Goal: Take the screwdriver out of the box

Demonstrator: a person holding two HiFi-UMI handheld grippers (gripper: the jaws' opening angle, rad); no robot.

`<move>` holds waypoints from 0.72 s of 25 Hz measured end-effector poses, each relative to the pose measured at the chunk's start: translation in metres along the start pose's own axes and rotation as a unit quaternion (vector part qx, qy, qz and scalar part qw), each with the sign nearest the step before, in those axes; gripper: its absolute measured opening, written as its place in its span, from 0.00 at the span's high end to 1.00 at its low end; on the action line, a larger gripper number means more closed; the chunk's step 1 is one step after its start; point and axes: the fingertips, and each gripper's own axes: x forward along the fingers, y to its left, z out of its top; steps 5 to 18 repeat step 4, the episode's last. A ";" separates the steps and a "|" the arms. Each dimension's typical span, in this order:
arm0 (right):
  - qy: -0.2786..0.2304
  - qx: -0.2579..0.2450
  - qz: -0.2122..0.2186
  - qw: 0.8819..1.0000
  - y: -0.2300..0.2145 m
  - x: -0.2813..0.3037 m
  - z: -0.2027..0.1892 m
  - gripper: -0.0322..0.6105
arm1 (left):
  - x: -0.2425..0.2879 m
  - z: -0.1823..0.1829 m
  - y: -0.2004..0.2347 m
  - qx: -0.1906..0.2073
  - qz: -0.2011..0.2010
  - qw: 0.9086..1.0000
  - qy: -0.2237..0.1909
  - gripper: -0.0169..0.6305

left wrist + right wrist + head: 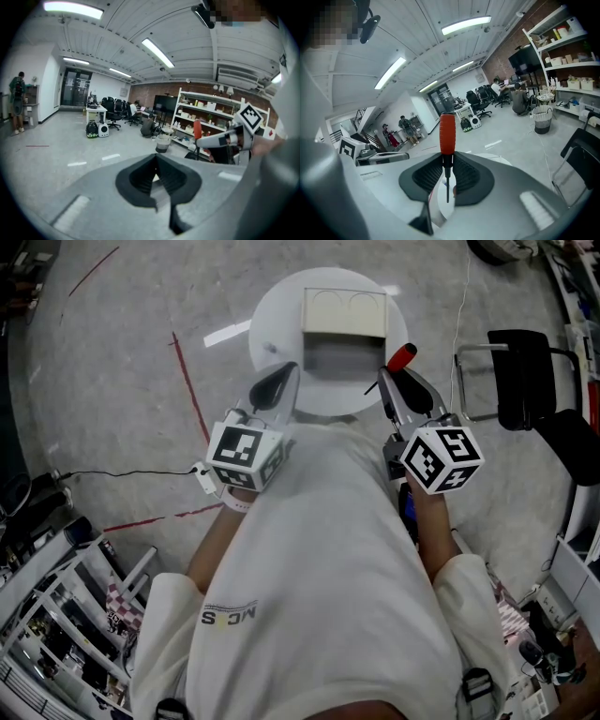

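Note:
A red-handled screwdriver (401, 356) sits clamped in my right gripper (387, 377), lifted clear of the open pale box (344, 324) on the round white table (272, 324). In the right gripper view the screwdriver (447, 133) stands upright. Its thin shaft is pinched between the black pads, and its handle rises above the right gripper (447, 161). My left gripper (284, 373) hovers over the table's near left edge, jaws together with nothing in them. The left gripper view shows the left gripper (157, 161) with the table below it, and the right gripper (202, 140) and screwdriver (198, 130) off to its right.
A black chair (520, 371) stands right of the table. Red tape lines (192, 390) and a black cable (122, 472) cross the floor on the left. Racks (56, 615) crowd the lower left corner. Shelving (206, 117) and people stand far across the room.

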 end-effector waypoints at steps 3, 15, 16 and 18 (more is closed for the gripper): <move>-0.001 0.001 -0.002 1.000 -0.002 -0.003 0.000 0.85 | 0.001 -0.002 -0.005 0.000 -0.001 1.000 0.003 0.97; -0.001 0.002 -0.002 1.000 -0.003 -0.005 -0.001 0.85 | 0.001 -0.003 -0.006 0.000 -0.001 1.000 0.005 0.97; -0.001 0.002 -0.002 1.000 -0.003 -0.005 -0.001 0.85 | 0.001 -0.003 -0.006 0.000 -0.001 1.000 0.005 0.97; -0.001 0.002 -0.002 1.000 -0.003 -0.005 -0.001 0.85 | 0.001 -0.003 -0.006 0.000 -0.001 1.000 0.005 0.97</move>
